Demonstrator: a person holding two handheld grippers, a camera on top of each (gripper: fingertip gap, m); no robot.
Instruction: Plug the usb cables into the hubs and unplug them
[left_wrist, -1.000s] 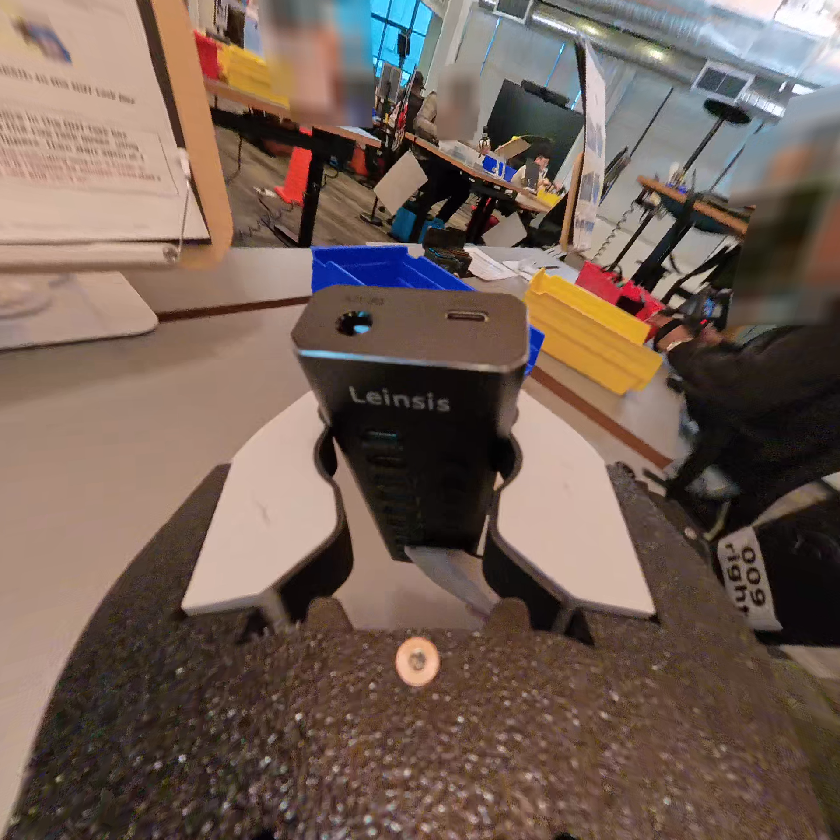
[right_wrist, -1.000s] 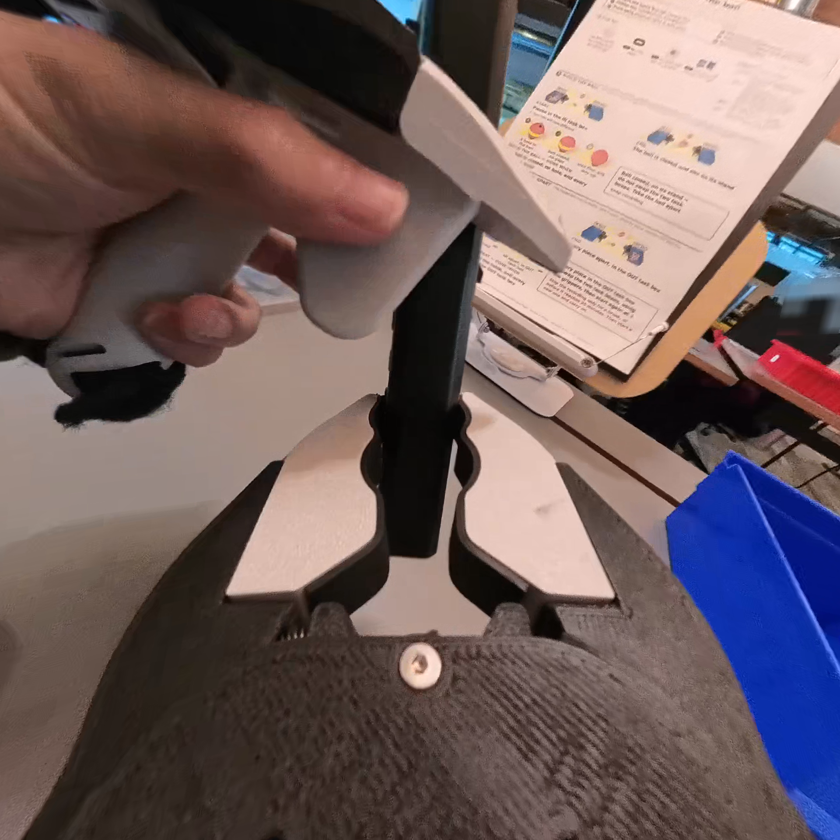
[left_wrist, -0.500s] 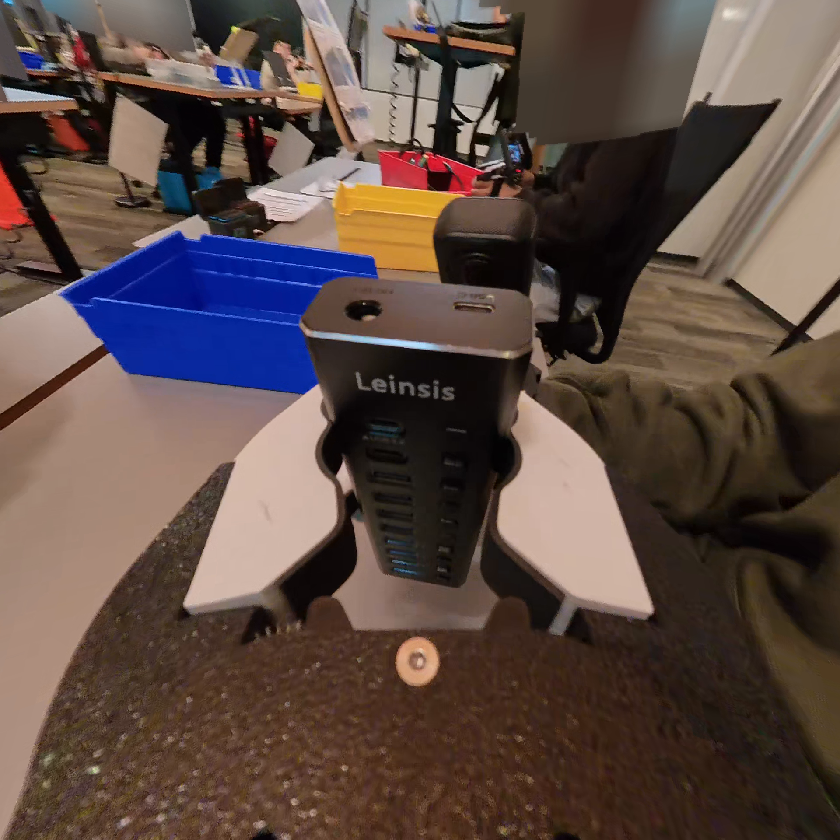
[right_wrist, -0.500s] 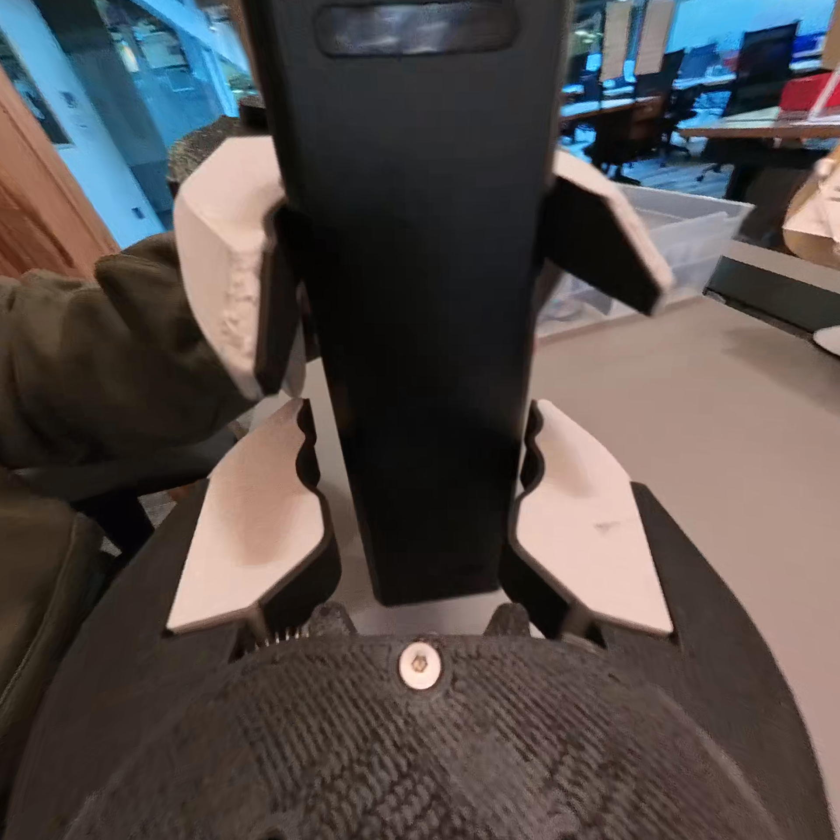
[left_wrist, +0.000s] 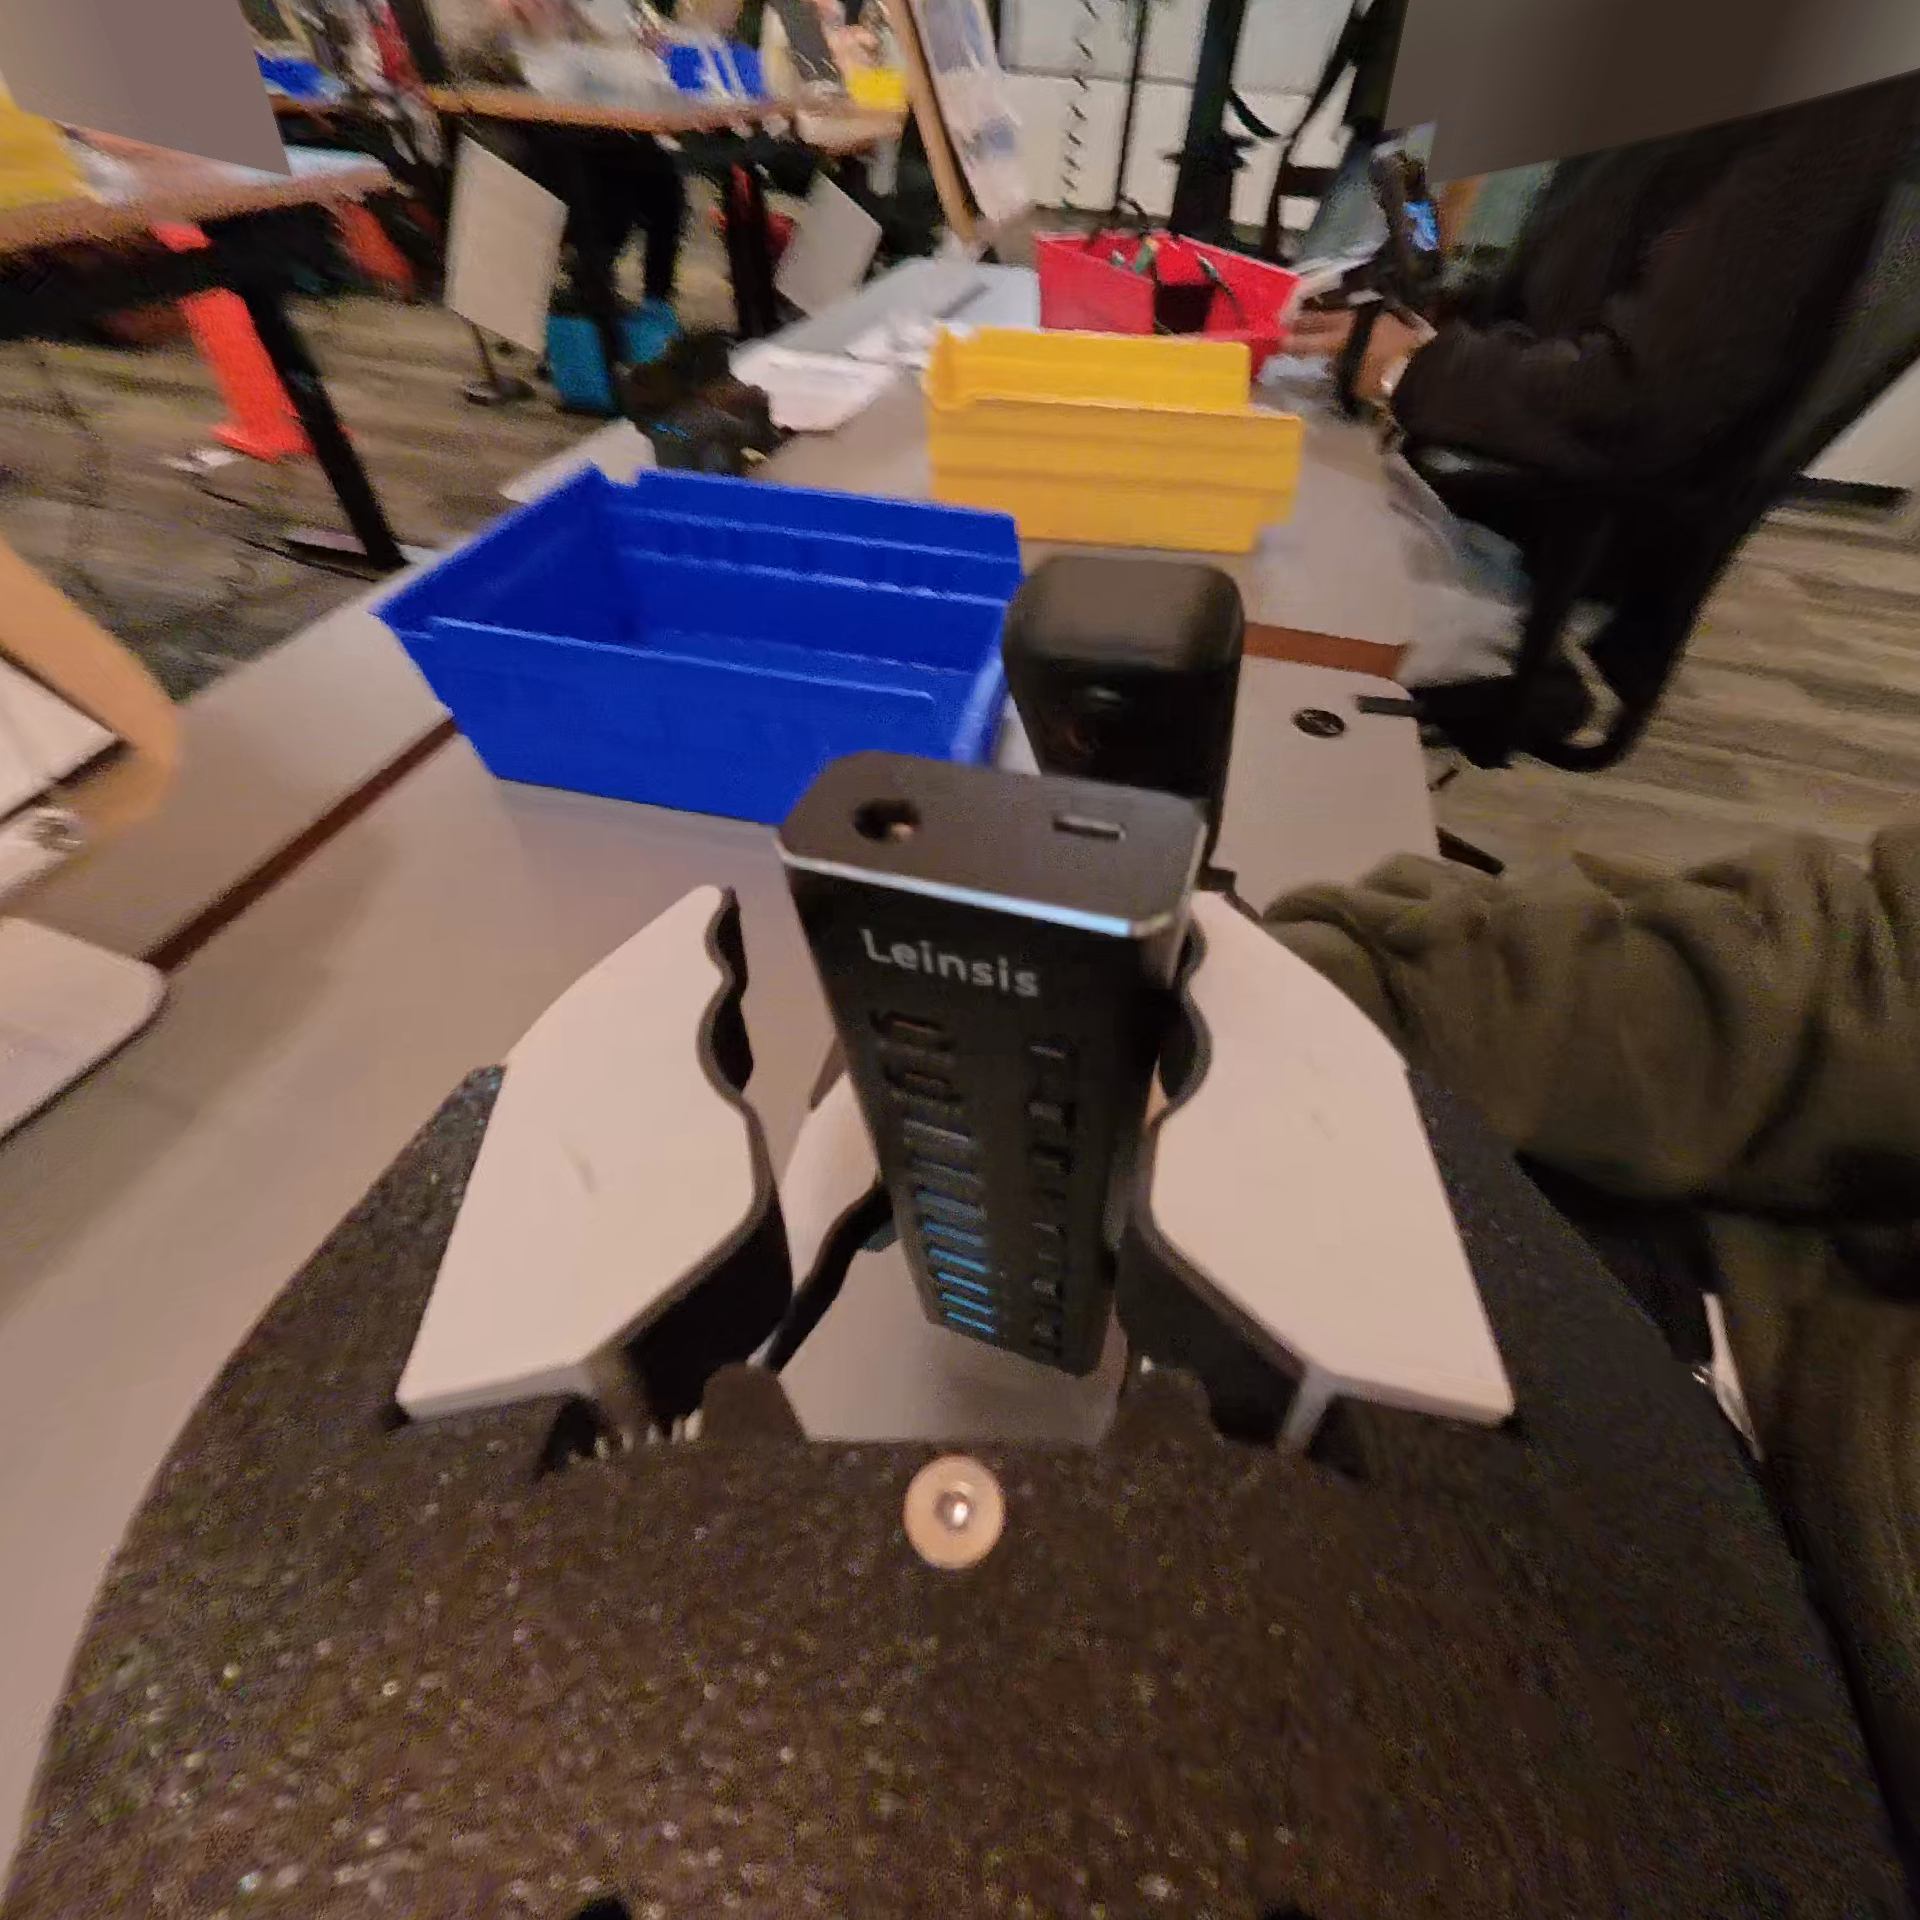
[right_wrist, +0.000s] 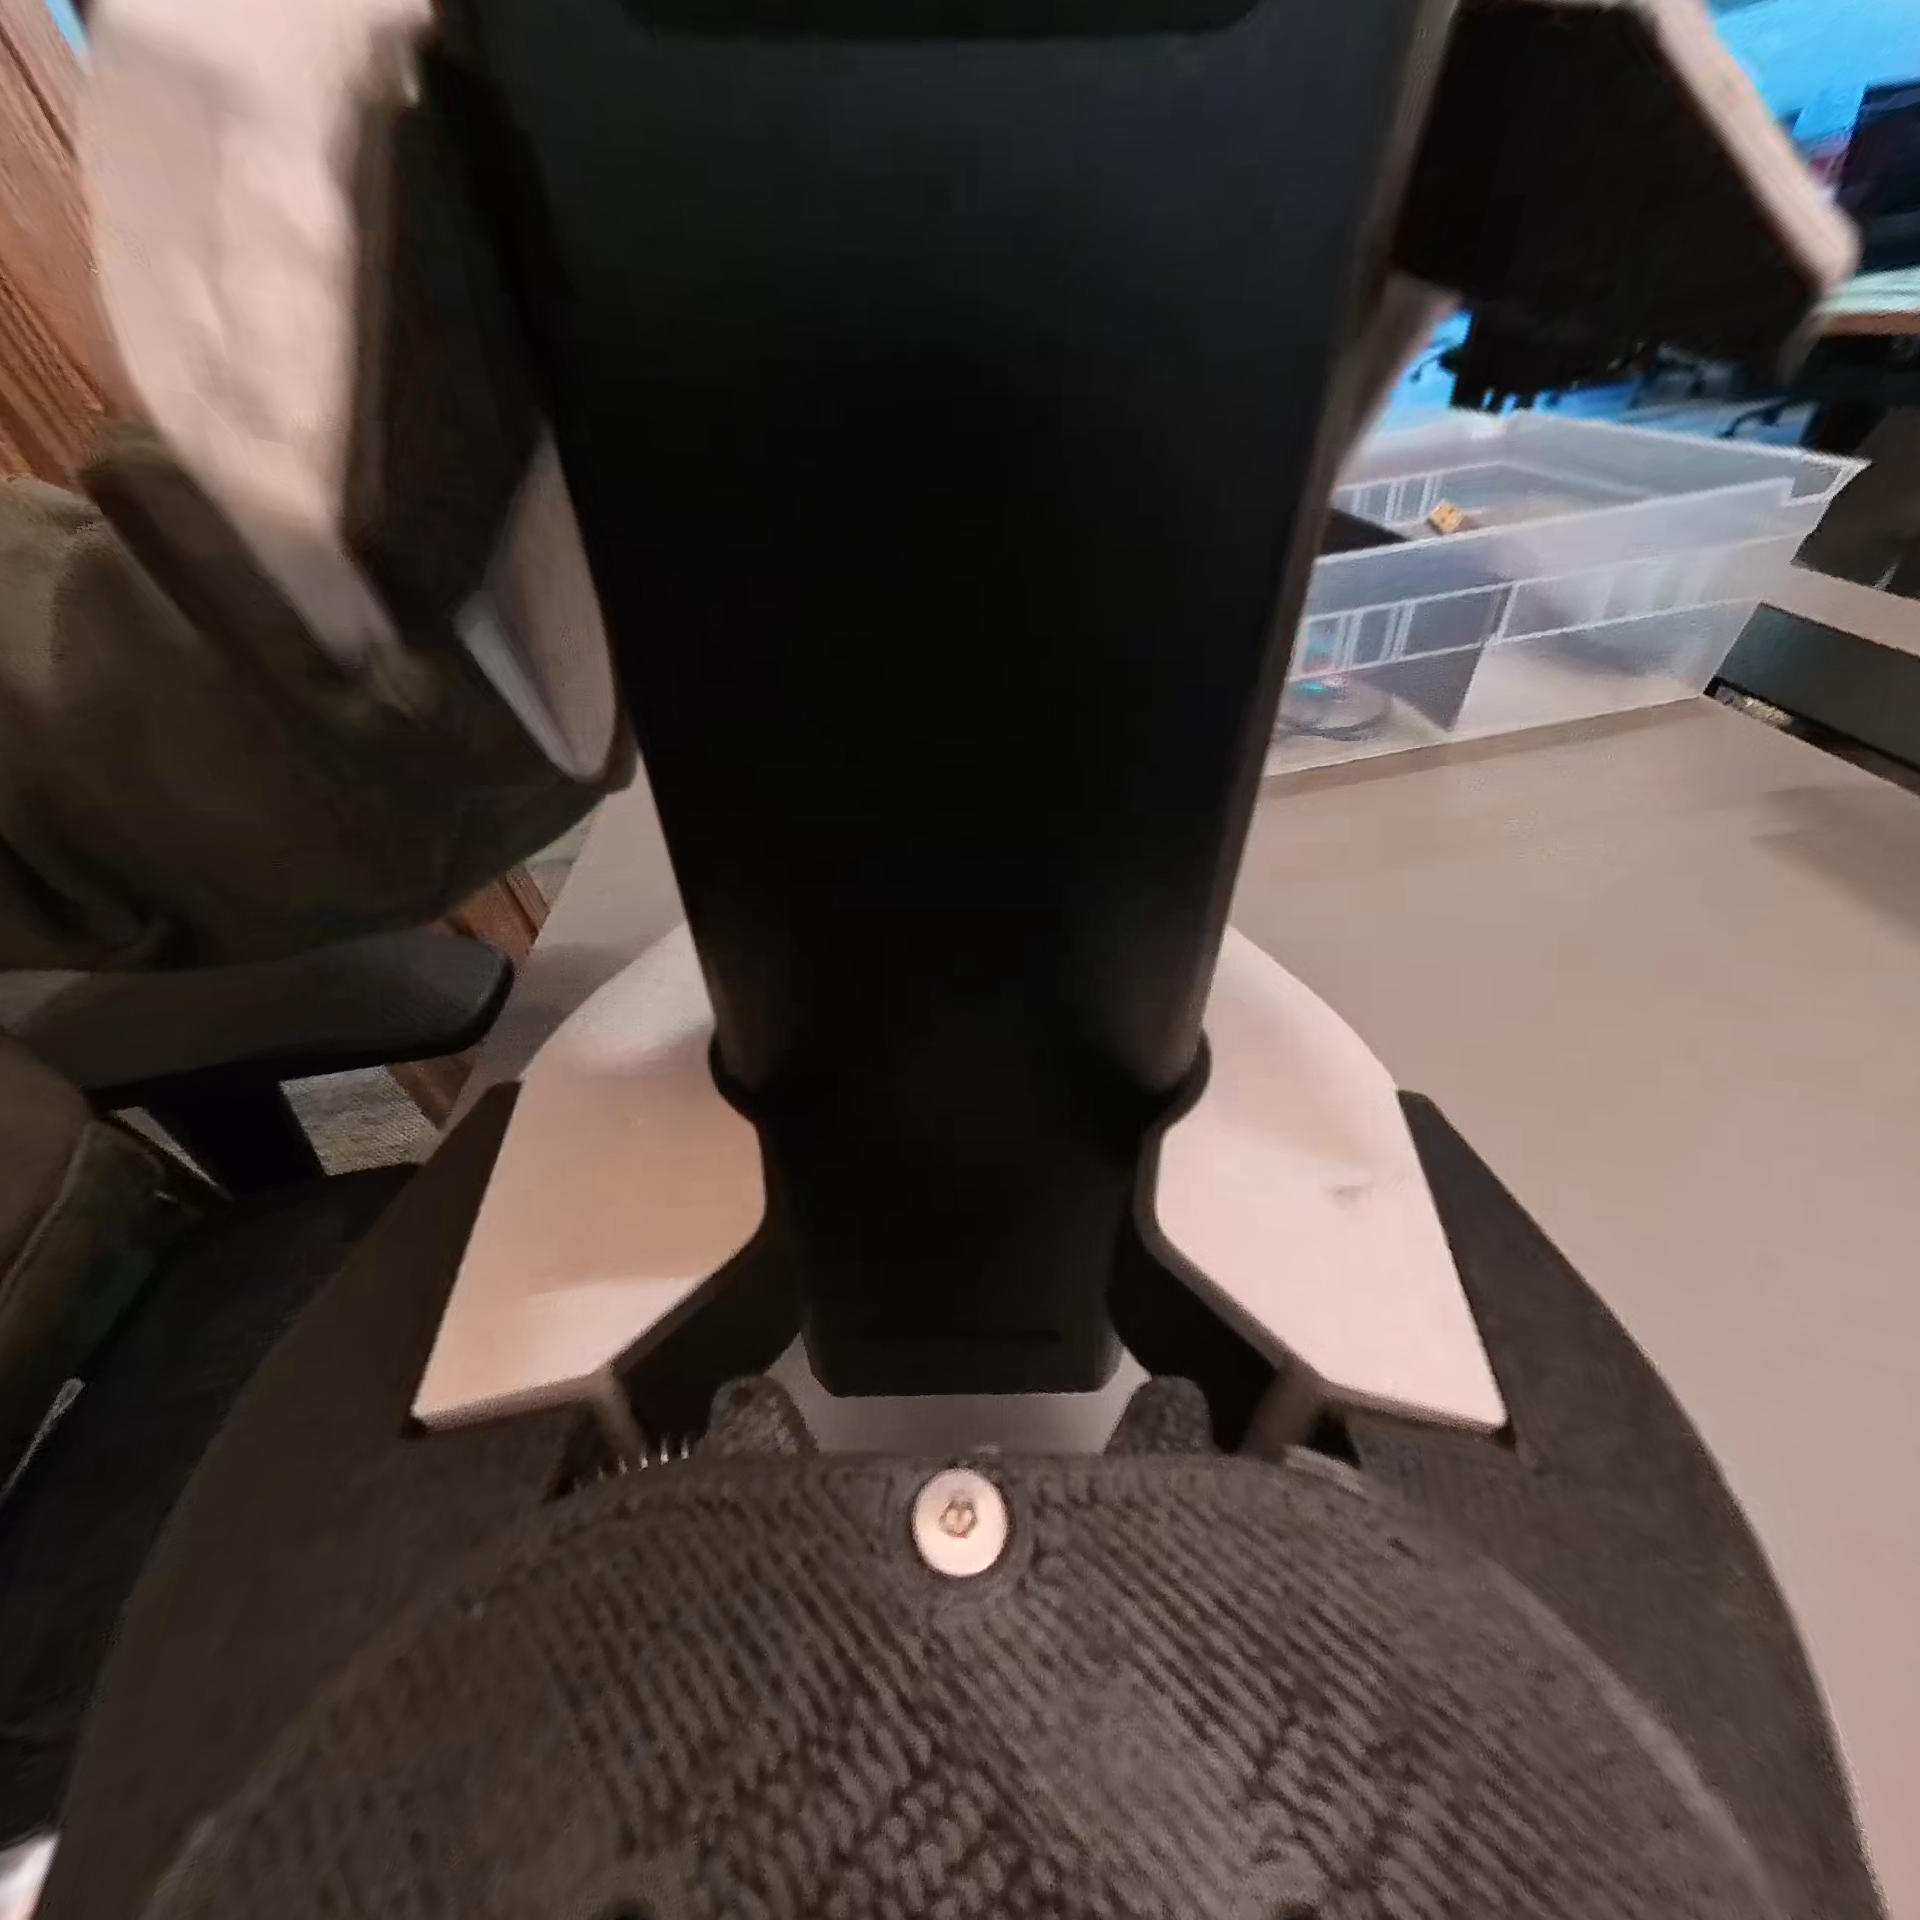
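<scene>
A black USB hub (left_wrist: 987, 1091) with a row of blue-lit ports stands upright between the fingers of my left gripper (left_wrist: 966, 935). That gripper is open: its left finger (left_wrist: 603, 1164) stands clear of the hub. My right gripper (right_wrist: 961, 1039) is shut on the hub's plain back (right_wrist: 935, 520) near its lower end. The right gripper's camera housing (left_wrist: 1122, 665) shows behind the hub in the left wrist view. The left gripper's fingers (right_wrist: 239, 312) flank the hub's far end in the right wrist view. No USB cable is in view.
A blue bin (left_wrist: 707, 644), a yellow bin (left_wrist: 1101, 457) and a red bin (left_wrist: 1153, 281) stand on the grey table (left_wrist: 312, 1039) beyond the hub. A clear plastic bin (right_wrist: 1558, 582) sits at the far right. An olive sleeve (left_wrist: 1610, 997) reaches in from the right. Spacing between my two grippers at the tips: around 10 cm.
My left gripper has opened and let go of the hub. My right gripper has closed on the hub's lower end. Both views have swung a little.
</scene>
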